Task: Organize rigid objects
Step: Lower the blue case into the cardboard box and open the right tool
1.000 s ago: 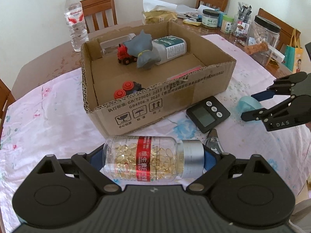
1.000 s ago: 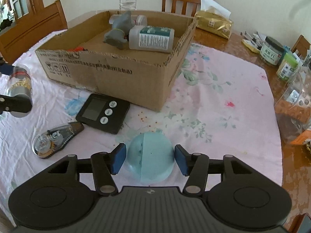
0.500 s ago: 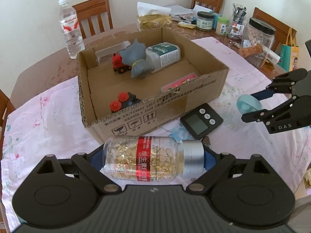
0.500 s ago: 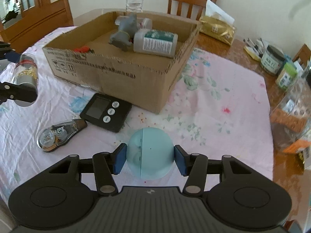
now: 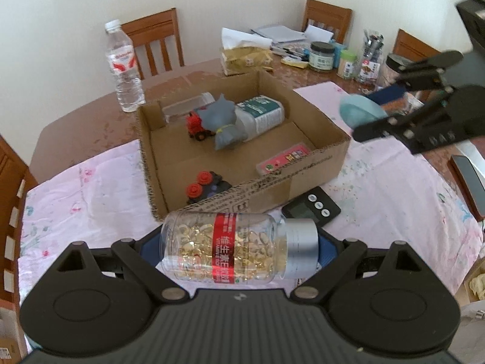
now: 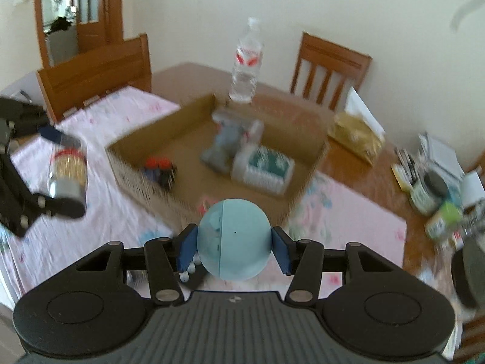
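The capsule bottle (image 5: 239, 247), clear with a red label band and a silver cap, lies crosswise in the left gripper (image 5: 239, 250), clamped end to end between the blue pads. It is held in the air just in front of the near wall of the cardboard box (image 5: 306, 170). A second ago it hung lower, with the table close beneath; the box now sits lower in the left wrist view and more of its floor shows.

The pale blue ball (image 6: 234, 239) is pinched between the pads of the right gripper (image 6: 234, 244), jaws drawn in tight on its sides. A second ago it sat low over the cloth beside the timer; it is now lifted to the level of the box's right rim, and the right wrist view is motion-blurred.

Inside the box lie a grey shark toy (image 5: 224, 124), a white bottle with a teal label (image 5: 260, 115) touching it on the right, a red toy vehicle (image 5: 195, 124) to its left, a clear case (image 5: 185, 110) at the far wall, a dark toy with red knobs (image 5: 203, 186) near the front, and a pink card (image 5: 283, 160) against the near wall.

The near wall stands between the capsule bottle and the box floor. A black digital timer (image 5: 312, 207) lies on the floral tablecloth (image 5: 88, 191) right of the box. A water bottle (image 5: 124, 66) stands at the far left, with a tissue pack (image 5: 245, 54) and jars (image 5: 322, 56) at the far right.
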Action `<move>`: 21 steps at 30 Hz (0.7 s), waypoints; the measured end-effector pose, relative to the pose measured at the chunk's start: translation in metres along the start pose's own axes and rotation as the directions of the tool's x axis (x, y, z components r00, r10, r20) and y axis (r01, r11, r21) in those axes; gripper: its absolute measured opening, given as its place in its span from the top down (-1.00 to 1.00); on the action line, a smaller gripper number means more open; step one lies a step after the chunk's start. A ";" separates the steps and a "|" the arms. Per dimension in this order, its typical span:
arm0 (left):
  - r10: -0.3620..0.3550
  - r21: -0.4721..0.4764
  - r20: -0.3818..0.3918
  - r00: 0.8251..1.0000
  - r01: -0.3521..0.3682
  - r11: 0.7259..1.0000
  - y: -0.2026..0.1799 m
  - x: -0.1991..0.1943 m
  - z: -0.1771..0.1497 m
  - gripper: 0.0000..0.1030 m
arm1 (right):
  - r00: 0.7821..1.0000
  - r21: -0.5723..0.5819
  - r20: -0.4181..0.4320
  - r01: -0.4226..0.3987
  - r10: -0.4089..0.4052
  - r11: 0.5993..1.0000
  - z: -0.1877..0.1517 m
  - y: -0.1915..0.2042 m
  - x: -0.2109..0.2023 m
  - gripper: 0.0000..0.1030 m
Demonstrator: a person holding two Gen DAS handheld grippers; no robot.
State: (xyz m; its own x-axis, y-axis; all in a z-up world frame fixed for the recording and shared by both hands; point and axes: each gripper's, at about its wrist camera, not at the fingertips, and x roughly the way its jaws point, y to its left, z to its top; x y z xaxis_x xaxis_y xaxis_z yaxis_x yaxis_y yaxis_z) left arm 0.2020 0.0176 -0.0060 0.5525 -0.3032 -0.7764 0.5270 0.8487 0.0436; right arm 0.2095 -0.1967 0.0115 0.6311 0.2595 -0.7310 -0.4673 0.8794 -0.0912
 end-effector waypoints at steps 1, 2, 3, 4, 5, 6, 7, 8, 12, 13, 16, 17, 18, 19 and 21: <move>0.009 -0.008 0.004 1.000 -0.009 1.000 0.002 -0.002 -0.001 -0.82 | 1.000 -0.012 0.004 -0.007 0.007 1.000 0.006 0.000 0.005 -0.12; 0.016 -0.015 0.008 1.000 -0.016 1.000 0.003 -0.004 -0.001 -0.82 | 1.000 -0.024 0.006 -0.012 0.012 1.000 0.012 0.000 0.012 -0.12; 0.024 -0.022 0.012 1.000 -0.023 0.999 0.005 -0.006 -0.002 -0.82 | 1.000 -0.029 0.002 -0.019 0.019 0.999 0.016 -0.001 0.018 -0.12; 0.033 -0.031 0.016 0.999 -0.032 0.999 0.007 -0.009 -0.003 -0.82 | 1.000 -0.033 -0.007 -0.028 0.028 0.999 0.020 0.000 0.028 -0.12; 0.042 -0.038 0.018 0.999 -0.041 0.998 0.009 -0.010 -0.005 -0.82 | 0.999 -0.038 -0.015 -0.032 0.031 0.999 0.023 0.000 0.037 -0.12; 0.052 -0.046 0.020 0.998 -0.051 0.998 0.010 -0.012 -0.006 -0.82 | 0.999 -0.044 -0.023 -0.032 0.031 0.998 0.026 0.000 0.045 -0.12; 0.063 -0.055 0.020 0.998 -0.061 0.997 0.013 -0.014 -0.008 -0.82 | 0.999 -0.051 -0.042 -0.037 0.035 0.998 0.027 -0.001 0.056 -0.12; 0.072 -0.065 0.020 0.997 -0.071 0.995 0.015 -0.016 -0.009 -0.82 | 0.998 -0.052 -0.059 -0.037 0.034 0.998 0.029 -0.002 0.065 -0.12; 0.106 -0.097 0.018 0.994 -0.104 0.990 0.021 -0.020 -0.014 -0.82 | 0.993 -0.050 -0.114 -0.036 0.030 0.998 0.028 -0.003 0.094 -0.12; 0.114 -0.106 0.015 0.993 -0.111 0.988 0.023 -0.021 -0.015 -0.82 | 0.992 -0.052 -0.126 -0.032 0.025 0.998 0.028 -0.003 0.099 -0.12; 0.128 -0.123 0.007 0.992 -0.126 0.984 0.027 -0.021 -0.018 -0.82 | 0.990 -0.048 -0.140 -0.022 0.015 0.999 0.028 -0.005 0.112 -0.12; 0.131 -0.127 0.005 0.991 -0.130 0.983 0.028 -0.021 -0.019 -0.82 | 0.991 -0.043 -0.133 -0.017 0.011 0.999 0.028 -0.006 0.114 -0.13; 0.133 -0.131 0.002 0.991 -0.132 0.983 0.029 -0.021 -0.019 -0.82 | 0.992 -0.036 -0.127 -0.014 0.010 0.999 0.029 -0.008 0.115 -0.28; 0.134 -0.133 0.001 0.991 -0.133 0.982 0.029 -0.021 -0.019 -0.82 | 0.992 -0.028 -0.122 -0.014 0.010 1.000 0.030 -0.009 0.114 -0.41; 0.134 -0.134 0.000 0.991 -0.133 0.982 0.030 -0.020 -0.017 -0.82 | 0.996 -0.011 -0.089 -0.005 0.004 1.000 0.033 -0.011 0.108 -0.79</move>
State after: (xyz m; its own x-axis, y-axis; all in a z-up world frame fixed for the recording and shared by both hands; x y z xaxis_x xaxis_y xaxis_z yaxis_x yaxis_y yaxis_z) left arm 0.1954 0.0568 0.0003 0.6183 -0.1864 -0.7635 0.3573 0.9320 0.0619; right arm 0.3031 -0.1657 -0.0443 0.5716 0.2264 -0.7887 -0.4771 0.8737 -0.0950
